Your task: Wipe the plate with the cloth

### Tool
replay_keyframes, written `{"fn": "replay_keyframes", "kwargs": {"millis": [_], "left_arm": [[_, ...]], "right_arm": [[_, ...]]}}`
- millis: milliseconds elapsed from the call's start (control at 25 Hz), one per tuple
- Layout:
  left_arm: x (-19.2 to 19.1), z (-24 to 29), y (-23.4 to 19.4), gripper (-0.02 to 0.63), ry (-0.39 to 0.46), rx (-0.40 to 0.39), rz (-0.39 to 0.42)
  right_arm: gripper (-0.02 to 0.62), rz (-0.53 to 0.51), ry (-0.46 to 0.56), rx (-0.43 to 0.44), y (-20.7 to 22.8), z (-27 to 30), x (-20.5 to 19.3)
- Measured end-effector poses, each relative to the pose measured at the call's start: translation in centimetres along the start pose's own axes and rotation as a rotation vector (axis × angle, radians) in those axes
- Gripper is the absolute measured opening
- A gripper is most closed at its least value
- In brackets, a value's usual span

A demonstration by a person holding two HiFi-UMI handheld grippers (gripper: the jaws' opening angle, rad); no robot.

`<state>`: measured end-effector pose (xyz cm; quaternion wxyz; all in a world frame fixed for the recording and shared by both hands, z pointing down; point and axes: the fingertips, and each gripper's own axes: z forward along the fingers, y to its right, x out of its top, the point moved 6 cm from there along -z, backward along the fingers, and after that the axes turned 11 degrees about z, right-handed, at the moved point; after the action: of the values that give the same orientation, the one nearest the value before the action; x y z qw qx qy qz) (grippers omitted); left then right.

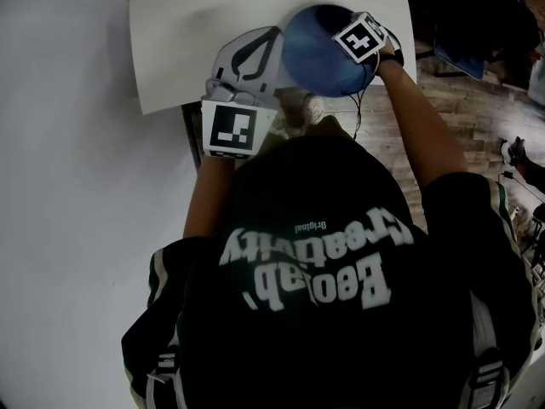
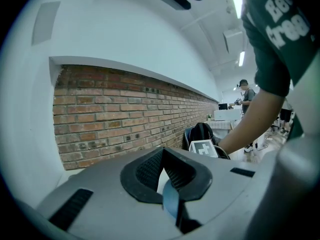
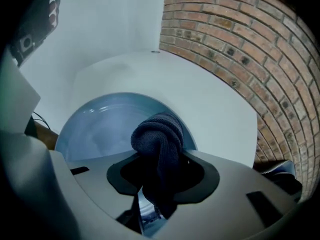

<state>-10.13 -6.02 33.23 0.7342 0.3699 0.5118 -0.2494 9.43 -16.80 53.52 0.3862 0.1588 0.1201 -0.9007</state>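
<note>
Because the round blue plate (image 3: pixel 100 129) lies directly ahead of the right gripper (image 3: pixel 157 176), with its hollow face turned toward those jaws, the wiping stroke looks likely to depend on this one relation: the face spreads forward and to the left of the jaws, so I'd expect the sweep to run leftward across it. Being round, the plate has no long axis to line up with.

The dark knitted cloth (image 3: pixel 157 134) is clamped between the right gripper's jaws. They are closed down on its lower folds, and a bunched wad pokes out past the tips over the plate's near rim. The wad looks to be at the surface, but I can't tell whether it is actually pressing on it.

On the other side, the left gripper (image 2: pixel 166 176) has its jaws pinched together on the plate's rim, which shows there as a thin blue edge (image 2: pixel 170 204) running straight out between them. The left gripper therefore steadies the plate while the right one carries the cloth, and the right is the one facing the surface to be wiped.

From the head view, the plate (image 1: pixel 324 54) sits between the two grippers, touching the left gripper (image 1: pixel 271 43) at its rim. Beyond and beneath the plate is the white table top (image 1: pixel 213 24). The plate seems tilted up, and I can't make out whether its far rim rests on the table.
</note>
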Motion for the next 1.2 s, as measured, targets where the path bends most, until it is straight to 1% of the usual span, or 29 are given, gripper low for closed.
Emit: {"fn": "replay_keyframes", "kwargs": {"millis": [80,160,320,480,600,720,880,960,1200], "left_arm": [[0.0,0.1,0.4,0.002,0.010,-0.015,-0.014],[0.1,0.3,0.9,0.002,0.014,-0.032,-0.012],[0.0,0.7,1.3,0.002,0.025,-0.061,-0.015],[0.0,1.0,1.6,0.002,0.030,-0.085,0.018],[0.6,1.3,1.7,0.002,0.048,-0.094,0.003],[0.6,1.7,1.8,0.002,0.055,-0.113,0.016],[1.0,2.2,2.0,0.002,0.065,-0.134,0.007],[1.2,2.3,2.1,0.002,0.069,-0.144,0.016],[1.2,2.4,2.7,0.002,0.089,-0.176,0.016]], "right_arm": [[0.136,0.011,-0.014,-0.044,1.0,-0.4,-0.7],[0.137,0.026,-0.029,-0.066,2.0,-0.9,-1.5],[0.136,0.058,-0.057,-0.077,3.0,-1.7,-3.5],[0.135,0.078,-0.087,-0.080,2.7,-2.7,-5.6],[0.135,0.080,-0.101,-0.066,2.1,-3.6,-6.9],[0.136,0.073,-0.112,-0.049,1.4,-4.6,-7.7],[0.135,0.069,-0.128,-0.032,0.6,-5.6,-8.4],[0.135,0.070,-0.136,-0.021,0.0,-6.0,-8.8],[0.135,0.070,-0.155,0.047,-2.7,-6.8,-9.8]]}}
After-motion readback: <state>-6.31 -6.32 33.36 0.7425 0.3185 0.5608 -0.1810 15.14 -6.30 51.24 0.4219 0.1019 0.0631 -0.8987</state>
